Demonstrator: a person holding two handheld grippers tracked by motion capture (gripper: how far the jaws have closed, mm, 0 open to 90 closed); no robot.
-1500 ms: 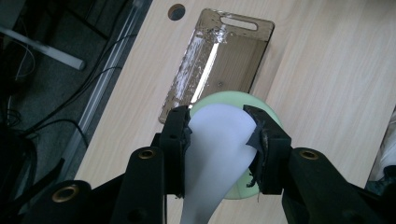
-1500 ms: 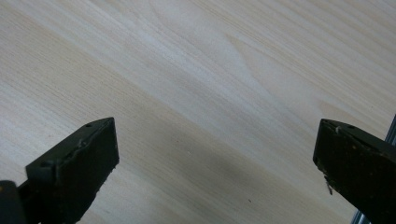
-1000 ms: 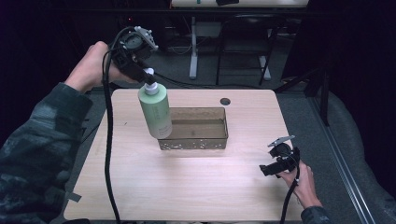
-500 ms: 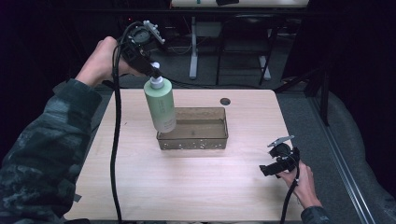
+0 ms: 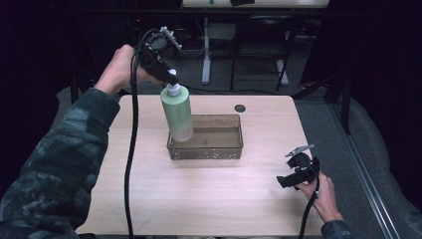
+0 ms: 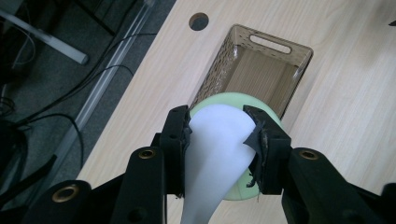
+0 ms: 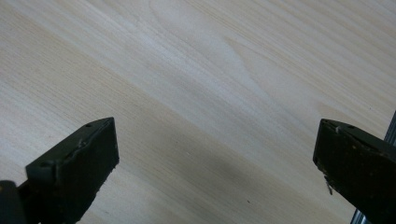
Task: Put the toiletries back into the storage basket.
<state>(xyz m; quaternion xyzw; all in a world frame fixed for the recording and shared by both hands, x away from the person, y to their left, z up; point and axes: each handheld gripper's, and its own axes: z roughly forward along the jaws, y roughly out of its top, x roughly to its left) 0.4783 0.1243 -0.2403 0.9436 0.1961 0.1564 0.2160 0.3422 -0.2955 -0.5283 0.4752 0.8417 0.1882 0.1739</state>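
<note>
At centre-left of the high view, the left gripper (image 5: pixel 171 79) clamps the white pump top of a pale green lotion bottle (image 5: pixel 177 113), whose base hangs at the left end of the translucent brown basket (image 5: pixel 219 151). The bottle looks rigid, smooth and fairly heavy, so gripped by the narrow pump neck it may swing. The right gripper (image 5: pixel 291 172) rests with jaws wide apart and empty at lower right.

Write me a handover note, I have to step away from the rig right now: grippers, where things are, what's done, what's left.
Left gripper: shut on the white pump top of the pale green plastic bottle, held upright with its base over the left end of the brown see-through plastic basket.
Right gripper: open, holding nothing, low over the light wooden table near its right front corner.
Done: bottle picked up and brought to the basket.
Left: probably lower it in and release; I cannot tell whether it touches the bottom.
</note>
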